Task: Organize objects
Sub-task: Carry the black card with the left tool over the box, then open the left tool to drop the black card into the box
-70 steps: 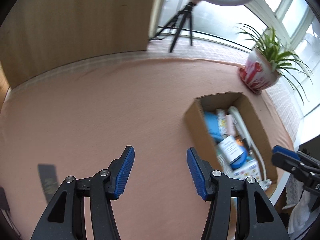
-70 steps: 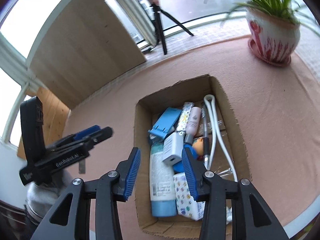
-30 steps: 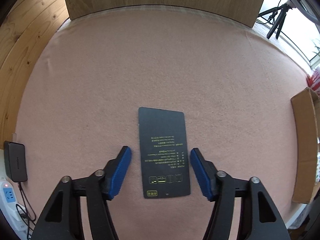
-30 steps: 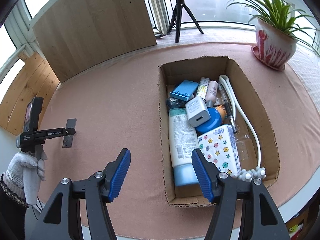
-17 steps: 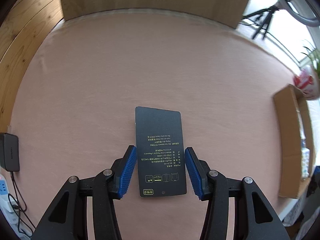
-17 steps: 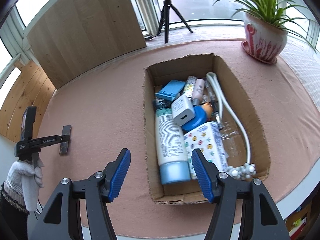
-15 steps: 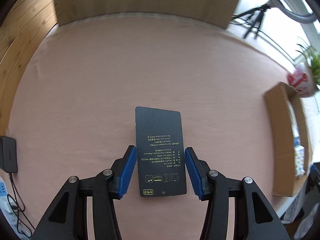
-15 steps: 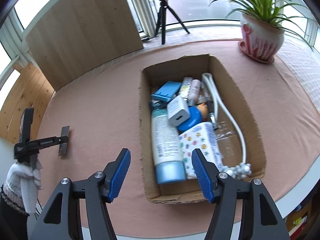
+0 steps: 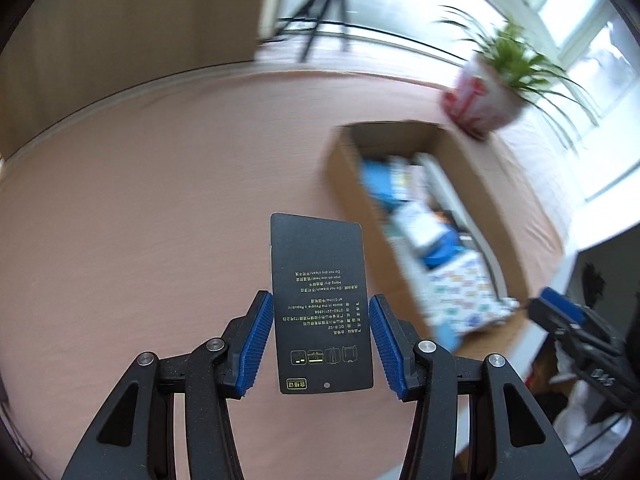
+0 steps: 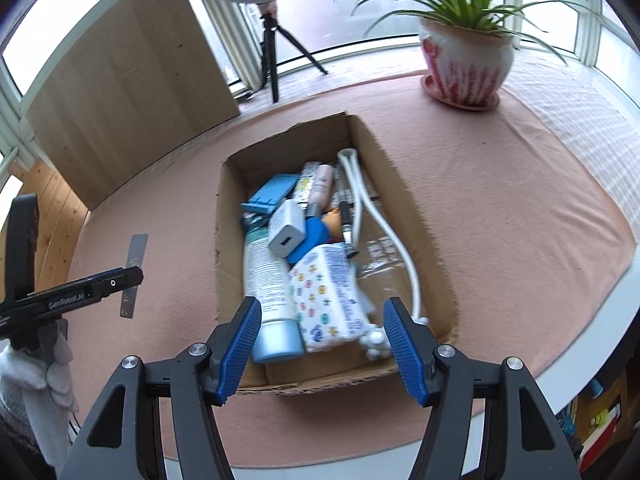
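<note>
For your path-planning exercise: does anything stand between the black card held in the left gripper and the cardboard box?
Nothing visible does. The left gripper holds the black card, and only bare pink cloth lies between it and the cardboard box, whose top is open.

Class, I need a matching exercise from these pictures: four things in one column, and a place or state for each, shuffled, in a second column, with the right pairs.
Things:
1. black card
2. white charger block
3. potted plant
4. right hand-held gripper

Places or states:
A. on the pink cloth beyond the cardboard box
B. open, holding nothing
C. clamped in the left hand-held gripper
D. lying on top of the items in the box

Pairs: 1-C, 2-D, 3-A, 4-B
</note>
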